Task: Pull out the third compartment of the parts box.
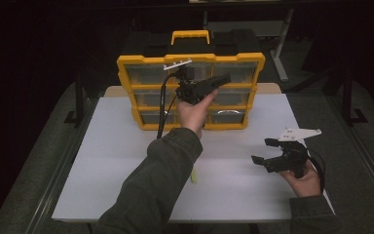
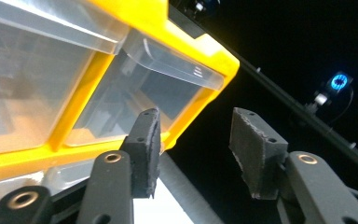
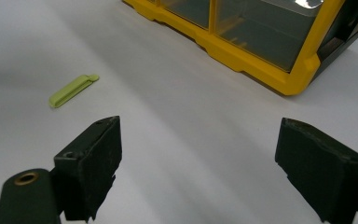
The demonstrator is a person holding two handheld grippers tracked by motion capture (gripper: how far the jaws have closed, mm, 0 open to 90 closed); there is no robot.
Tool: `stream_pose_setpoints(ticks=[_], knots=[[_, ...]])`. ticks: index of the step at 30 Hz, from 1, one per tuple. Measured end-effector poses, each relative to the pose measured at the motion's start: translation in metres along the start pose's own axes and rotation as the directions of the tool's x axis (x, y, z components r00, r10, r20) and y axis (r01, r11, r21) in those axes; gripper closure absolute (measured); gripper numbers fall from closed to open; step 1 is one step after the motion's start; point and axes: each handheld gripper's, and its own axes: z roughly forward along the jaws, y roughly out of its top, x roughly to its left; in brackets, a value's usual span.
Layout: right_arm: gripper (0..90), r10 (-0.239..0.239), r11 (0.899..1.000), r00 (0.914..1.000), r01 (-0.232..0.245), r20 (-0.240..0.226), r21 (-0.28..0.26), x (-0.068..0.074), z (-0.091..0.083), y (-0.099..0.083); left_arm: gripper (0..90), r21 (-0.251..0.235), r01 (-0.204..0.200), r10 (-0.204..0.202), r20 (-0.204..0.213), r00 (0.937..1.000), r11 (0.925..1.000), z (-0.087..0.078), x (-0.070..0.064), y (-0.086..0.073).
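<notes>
The yellow organizer stands upright at the far side of the white table, its clear drawers facing the person, and everything else is best placed against it. The left gripper is raised right in front of the organizer's upper right drawer, turned sideways so its jaws line up with the drawer's front lip, which looks like a reach to pull that drawer out; its jaws stand parted with nothing between them, one pad just short of the drawer face and the other pad off the organizer's right edge against the dark. The right gripper hangs low over the table, well in front of and to the right of the organizer, jaws spread wide and empty, likely parked out of the way. A small light-green clip lies flat on the table in front of the organizer; from above the left sleeve covers most of it. The drawers are cloudy, so I cannot tell what, if anything, they contain. The left forearm and hand hide the organizer's middle column in the high view, and the dark surroundings behind it are hard to read apart from a small blue light.
</notes>
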Motion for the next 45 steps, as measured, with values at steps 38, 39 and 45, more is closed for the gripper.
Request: stream_pose_setpoints(ticks=[38, 39, 45], knots=[[13.7, 0.002, 1.0, 1.0, -0.002, 0.003, -0.024, -0.006, -0.002, -0.001, 79.3, -0.153, 0.109, -0.1, 0.061, 0.9931, 0.9823, 0.03, 0.009, -0.007], [13.6, 0.002, 1.0, 1.0, -0.002, 0.003, -0.022, -0.006, -0.002, -0.001, 79.3, -0.159, 0.127, -0.117, 0.07, 0.9907, 0.9792, 0.029, 0.01, -0.008], [13.6, -0.002, 1.0, 1.0, 0.002, -0.003, -0.011, -0.005, 0.0, -0.001, 79.1, -0.149, 0.137, -0.126, 0.079, 0.9888, 0.9793, 0.023, 0.01, -0.009]])
